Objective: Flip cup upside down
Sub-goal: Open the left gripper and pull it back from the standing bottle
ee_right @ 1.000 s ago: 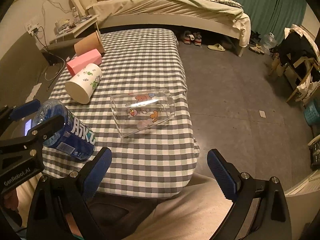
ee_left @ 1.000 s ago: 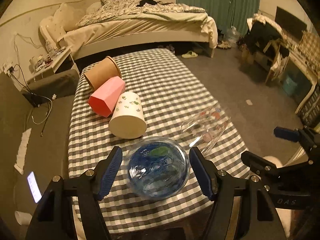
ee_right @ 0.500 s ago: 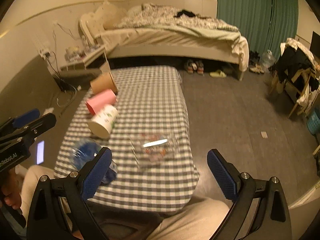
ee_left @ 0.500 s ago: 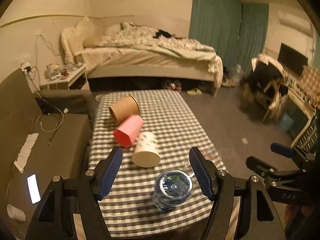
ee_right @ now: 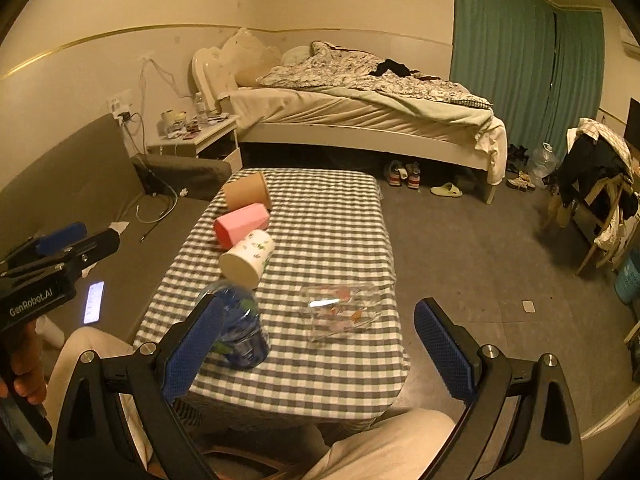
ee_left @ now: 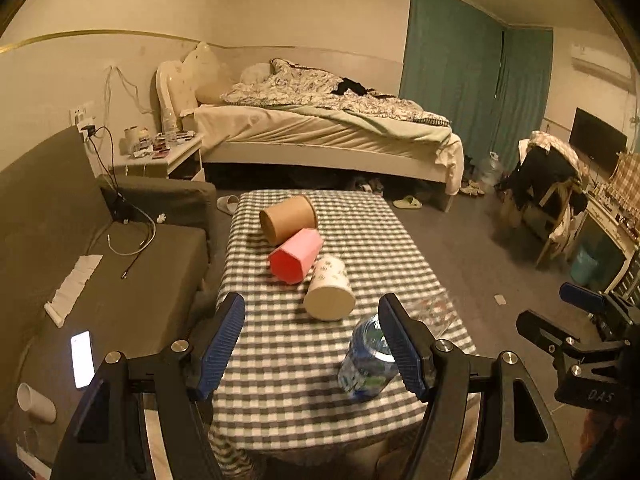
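Observation:
Several cups lie on their sides on the checked table (ee_left: 360, 216) (ee_right: 332, 200): a brown paper cup (ee_left: 287, 218) (ee_right: 245, 193), a pink cup (ee_left: 295, 254) (ee_right: 240, 225), a white patterned cup (ee_left: 329, 294) (ee_right: 246, 258) and a clear glass cup (ee_right: 338, 312) (ee_left: 434, 310) near the right edge. A blue cup (ee_left: 366, 362) (ee_right: 240, 328) stands upside down at the front. My left gripper (ee_left: 312, 346) is open and empty, raised back from the table. My right gripper (ee_right: 316, 350) is open and empty, also raised.
A grey sofa (ee_left: 60, 240) with a lit phone (ee_left: 81, 358) lies to the left. A bed (ee_left: 320, 128) stands behind the table. A chair with clothes (ee_left: 548, 184) stands at the right. My legs (ee_right: 380, 452) sit below the table's front edge.
Both grippers have pulled back and up from the table. The left gripper has let go of the blue cup, which now stands upside down by itself.

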A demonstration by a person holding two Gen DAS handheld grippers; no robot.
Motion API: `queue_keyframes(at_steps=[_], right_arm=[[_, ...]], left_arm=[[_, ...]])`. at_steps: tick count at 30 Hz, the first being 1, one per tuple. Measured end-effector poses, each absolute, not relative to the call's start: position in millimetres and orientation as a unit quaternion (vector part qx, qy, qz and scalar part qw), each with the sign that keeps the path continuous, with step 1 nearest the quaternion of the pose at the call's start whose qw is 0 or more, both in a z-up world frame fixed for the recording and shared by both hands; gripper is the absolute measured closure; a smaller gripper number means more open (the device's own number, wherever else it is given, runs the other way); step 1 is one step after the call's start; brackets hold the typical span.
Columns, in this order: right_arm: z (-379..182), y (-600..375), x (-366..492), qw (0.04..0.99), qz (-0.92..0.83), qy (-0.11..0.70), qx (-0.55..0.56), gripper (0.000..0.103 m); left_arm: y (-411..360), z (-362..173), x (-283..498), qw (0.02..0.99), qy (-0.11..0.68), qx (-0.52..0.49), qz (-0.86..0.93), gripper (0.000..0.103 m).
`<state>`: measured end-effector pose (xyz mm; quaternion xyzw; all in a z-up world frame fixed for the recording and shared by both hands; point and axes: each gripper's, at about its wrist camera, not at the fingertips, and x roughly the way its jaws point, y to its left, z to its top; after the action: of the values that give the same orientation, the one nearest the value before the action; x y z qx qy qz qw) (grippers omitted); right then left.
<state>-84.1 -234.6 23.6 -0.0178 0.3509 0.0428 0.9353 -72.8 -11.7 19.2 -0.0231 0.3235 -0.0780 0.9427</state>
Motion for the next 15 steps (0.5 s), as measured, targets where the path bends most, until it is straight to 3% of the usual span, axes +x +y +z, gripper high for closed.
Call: queue_keyframes(at_steps=[11, 13, 15], right_arm=[[-16, -212, -86, 0.927, 0.057, 0.37, -0.005, 0.006], [-23, -210, -85, 0.925, 0.058, 0.377, -0.006, 0.006], [-26, -210, -82, 0.923, 0.057, 0.381, -0.009, 0.006]], left_arm=[[-6, -22, -84, 0.934, 0.351, -0.006, -0.058, 0.03], [-5, -25, -82, 0.932, 0.356, -0.011, -0.059, 0.019], [-4, -27, -81, 0.933, 0.356, -0.018, -0.057, 0.015]])
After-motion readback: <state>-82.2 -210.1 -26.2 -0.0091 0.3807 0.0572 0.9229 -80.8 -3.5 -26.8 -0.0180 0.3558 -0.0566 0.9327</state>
